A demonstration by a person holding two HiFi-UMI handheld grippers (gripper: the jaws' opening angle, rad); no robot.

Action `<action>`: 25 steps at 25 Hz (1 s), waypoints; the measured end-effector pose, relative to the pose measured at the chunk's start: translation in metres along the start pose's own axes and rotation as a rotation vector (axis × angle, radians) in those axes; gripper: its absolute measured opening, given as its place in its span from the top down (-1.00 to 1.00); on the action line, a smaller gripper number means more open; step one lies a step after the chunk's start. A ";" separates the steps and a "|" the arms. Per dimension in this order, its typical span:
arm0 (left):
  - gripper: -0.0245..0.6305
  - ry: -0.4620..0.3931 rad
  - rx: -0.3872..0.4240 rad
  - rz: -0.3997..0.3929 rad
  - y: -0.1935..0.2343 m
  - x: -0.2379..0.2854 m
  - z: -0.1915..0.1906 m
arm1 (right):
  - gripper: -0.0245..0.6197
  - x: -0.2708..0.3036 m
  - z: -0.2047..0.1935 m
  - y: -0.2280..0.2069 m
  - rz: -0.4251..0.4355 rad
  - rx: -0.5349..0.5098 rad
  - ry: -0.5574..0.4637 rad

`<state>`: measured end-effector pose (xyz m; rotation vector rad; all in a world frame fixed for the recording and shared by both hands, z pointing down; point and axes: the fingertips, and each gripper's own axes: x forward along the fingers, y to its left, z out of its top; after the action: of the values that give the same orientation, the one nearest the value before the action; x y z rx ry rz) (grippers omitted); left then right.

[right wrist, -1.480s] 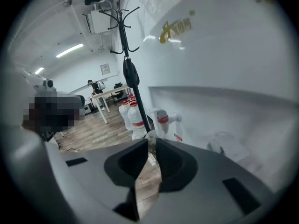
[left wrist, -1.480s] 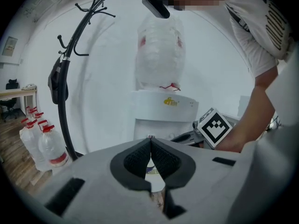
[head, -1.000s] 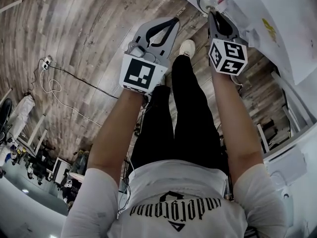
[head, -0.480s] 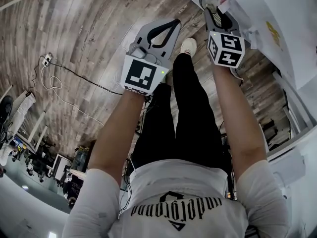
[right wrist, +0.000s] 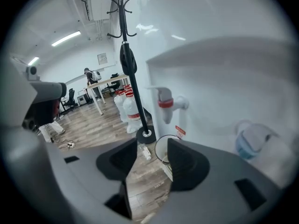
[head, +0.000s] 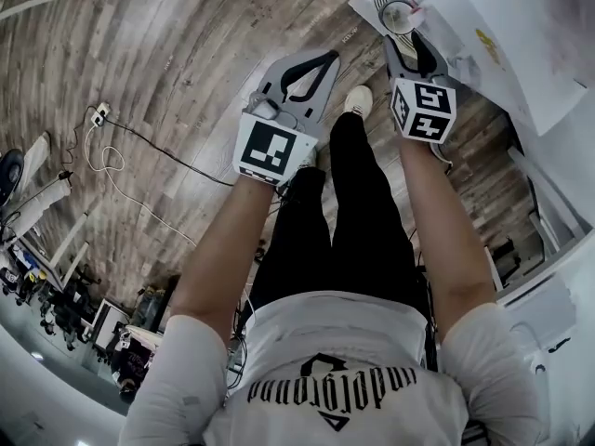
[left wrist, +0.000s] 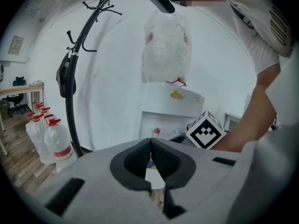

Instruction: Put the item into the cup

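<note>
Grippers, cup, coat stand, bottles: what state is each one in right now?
left gripper: shut, holding nothing
right gripper: open, holding nothing
cup: upright, open top facing up, just ahead of the right gripper
coat stand: standing upright
water bottles: upright on the floor, red caps on

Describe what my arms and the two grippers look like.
The left gripper and right gripper are grey plastic with black ribbed pads. Each carries a cube with black-and-white square markers. The sleeves are short and white.
</note>
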<state>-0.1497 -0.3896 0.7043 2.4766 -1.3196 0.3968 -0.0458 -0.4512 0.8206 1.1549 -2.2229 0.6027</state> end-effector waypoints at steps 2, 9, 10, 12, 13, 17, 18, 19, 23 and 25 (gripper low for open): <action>0.90 -0.015 0.017 0.001 -0.007 -0.016 0.016 | 0.28 -0.020 0.010 0.011 0.005 -0.003 -0.017; 0.90 -0.061 0.109 -0.023 -0.047 -0.089 0.080 | 0.50 -0.125 0.053 0.064 0.043 -0.083 -0.102; 0.90 -0.069 0.121 -0.029 -0.054 -0.102 0.090 | 0.52 -0.143 0.060 0.073 0.047 -0.097 -0.115; 0.90 -0.095 0.123 -0.033 -0.068 -0.131 0.110 | 0.57 -0.181 0.075 0.091 0.048 -0.116 -0.146; 0.90 -0.108 0.118 -0.033 -0.076 -0.147 0.119 | 0.58 -0.203 0.082 0.102 0.047 -0.122 -0.164; 0.90 -0.155 0.127 -0.055 -0.110 -0.213 0.152 | 0.68 -0.287 0.113 0.151 0.062 -0.144 -0.247; 0.90 -0.161 0.134 -0.064 -0.118 -0.229 0.159 | 0.70 -0.306 0.119 0.164 0.071 -0.153 -0.262; 0.90 -0.166 0.139 -0.073 -0.126 -0.244 0.165 | 0.72 -0.325 0.123 0.177 0.082 -0.162 -0.275; 0.90 -0.198 0.140 -0.094 -0.149 -0.298 0.186 | 0.84 -0.387 0.137 0.221 0.136 -0.204 -0.319; 0.90 -0.212 0.125 -0.099 -0.158 -0.322 0.196 | 0.86 -0.413 0.139 0.237 0.168 -0.229 -0.323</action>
<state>-0.1718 -0.1404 0.3808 2.7392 -1.2772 0.2032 -0.0865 -0.1679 0.4154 1.0108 -2.6023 0.2258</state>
